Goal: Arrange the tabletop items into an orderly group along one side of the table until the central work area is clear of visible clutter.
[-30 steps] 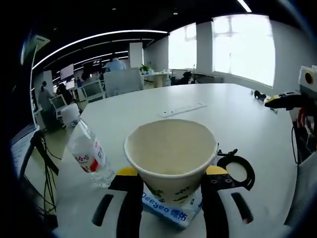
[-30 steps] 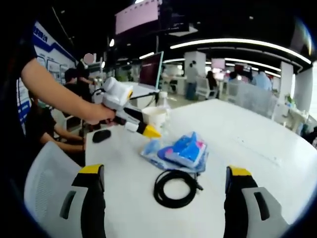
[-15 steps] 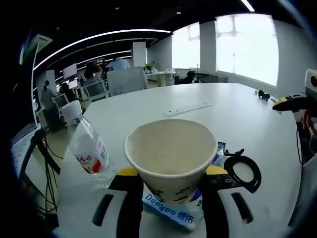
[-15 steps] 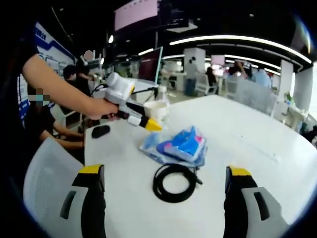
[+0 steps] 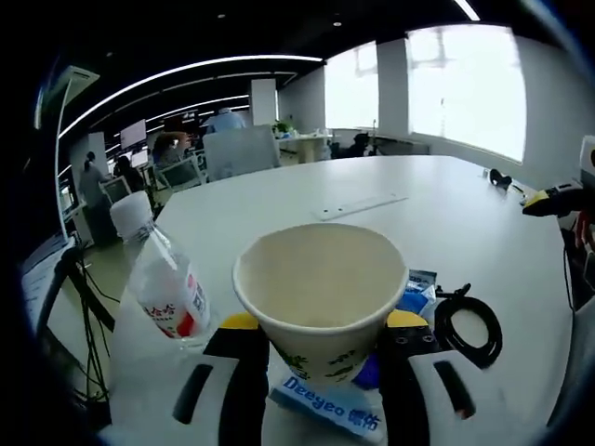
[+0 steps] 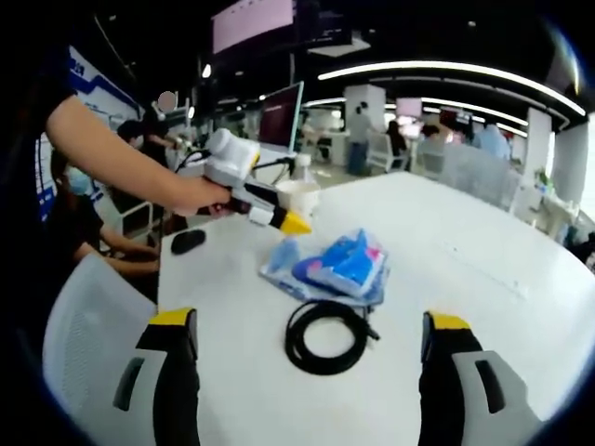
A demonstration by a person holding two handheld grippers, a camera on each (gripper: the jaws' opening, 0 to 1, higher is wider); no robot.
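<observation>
While the left gripper [image 5: 318,346] has its two yellow-tipped jaws pressed against either side of a paper cup [image 5: 319,293], the cup sits upright between them with its open mouth showing and green print on its lower wall. Just beneath the cup lies a blue and white tissue pack [image 5: 346,411], flat on the white table [image 5: 409,218]. Beside the cup, on one side, stands a clear water bottle [image 5: 165,283] with a red and white label; on the other side, just past the tissue pack, lies a coiled black cable [image 5: 469,325].

From the right gripper view, the right gripper [image 6: 307,358] has its jaws spread wide with nothing between them. The cable [image 6: 326,335] lies on the table between them, and the tissue pack [image 6: 338,268] lies just beyond it. Farther off, a hand [image 6: 191,197] holds the left gripper [image 6: 279,216] around the cup [image 6: 297,197], with a black mouse [image 6: 188,242] near that hand.
</observation>
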